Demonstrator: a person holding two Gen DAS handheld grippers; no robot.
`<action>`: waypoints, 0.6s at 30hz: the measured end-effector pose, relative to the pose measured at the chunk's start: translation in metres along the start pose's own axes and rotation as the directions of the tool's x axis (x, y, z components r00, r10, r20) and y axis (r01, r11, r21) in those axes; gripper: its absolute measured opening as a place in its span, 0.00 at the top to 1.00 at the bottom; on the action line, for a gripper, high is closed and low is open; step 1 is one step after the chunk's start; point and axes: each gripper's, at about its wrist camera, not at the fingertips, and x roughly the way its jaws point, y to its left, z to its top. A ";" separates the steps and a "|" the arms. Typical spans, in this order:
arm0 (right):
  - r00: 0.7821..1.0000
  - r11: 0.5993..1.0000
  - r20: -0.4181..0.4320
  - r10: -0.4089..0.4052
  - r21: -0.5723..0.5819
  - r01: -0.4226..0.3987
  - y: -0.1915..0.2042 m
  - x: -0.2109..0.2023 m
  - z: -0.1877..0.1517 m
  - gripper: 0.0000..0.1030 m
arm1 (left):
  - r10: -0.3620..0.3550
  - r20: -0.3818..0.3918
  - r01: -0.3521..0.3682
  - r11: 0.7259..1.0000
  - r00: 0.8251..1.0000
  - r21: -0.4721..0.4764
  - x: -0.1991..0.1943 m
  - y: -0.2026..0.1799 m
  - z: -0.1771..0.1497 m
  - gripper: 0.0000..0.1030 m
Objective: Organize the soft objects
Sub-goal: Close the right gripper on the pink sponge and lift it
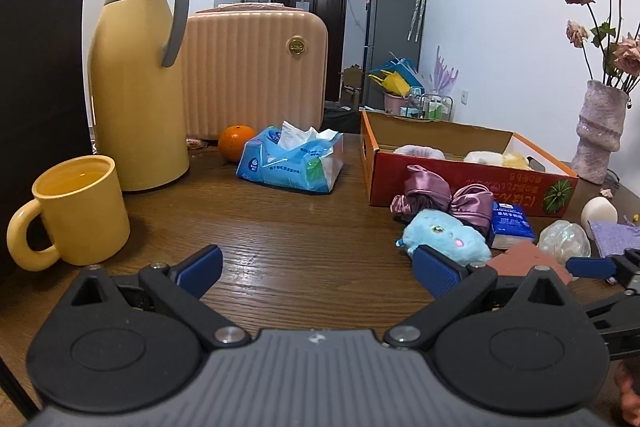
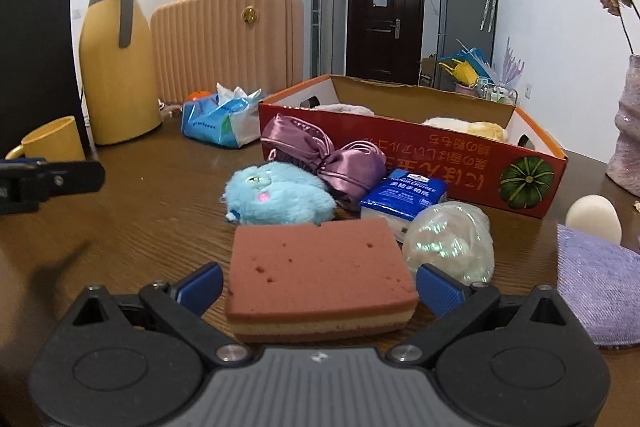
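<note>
Pink sponge (image 2: 320,275) between spread right gripper (image 2: 320,287) jaws (untouched, on table (image 2: 140,227)).

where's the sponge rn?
Right wrist view: the sponge lies on the table between the open right tongs, just in front of the blue plush and beside the iridescent ball.

Quick count of the table: one red cardboard box (image 2: 440,155), one pink sponge (image 2: 320,267), one blue plush (image 2: 280,197), one purple satin bow (image 2: 340,163), two tissue packs, the big one (image 1: 292,163) mid-frame and a small one (image 2: 404,193), one yellow mug (image 1: 80,207), one yellow thermos (image 1: 136,75), one orange (image 1: 234,141), one vase (image 1: 600,135).
</note>
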 end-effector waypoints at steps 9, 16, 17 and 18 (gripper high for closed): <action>0.998 1.000 -0.055 0.016 -0.025 -0.017 0.002 0.025 0.007 0.00 | 0.003 -0.005 -0.003 1.000 1.000 0.007 0.002 -0.002 -0.001 0.00; 0.997 0.998 -0.068 0.045 -0.036 -0.047 0.002 0.030 0.009 0.04 | 0.004 -0.014 -0.004 1.000 1.000 0.008 0.004 -0.002 -0.001 0.00; 0.997 0.998 -0.063 0.043 -0.041 -0.046 0.002 0.029 0.009 0.04 | 0.005 -0.015 -0.005 1.000 1.000 0.008 0.004 -0.002 -0.001 0.00; 0.997 0.998 -0.057 0.043 -0.045 -0.045 0.003 0.028 0.008 0.04 | 0.006 -0.015 -0.006 1.000 1.000 0.008 0.004 -0.002 -0.002 0.00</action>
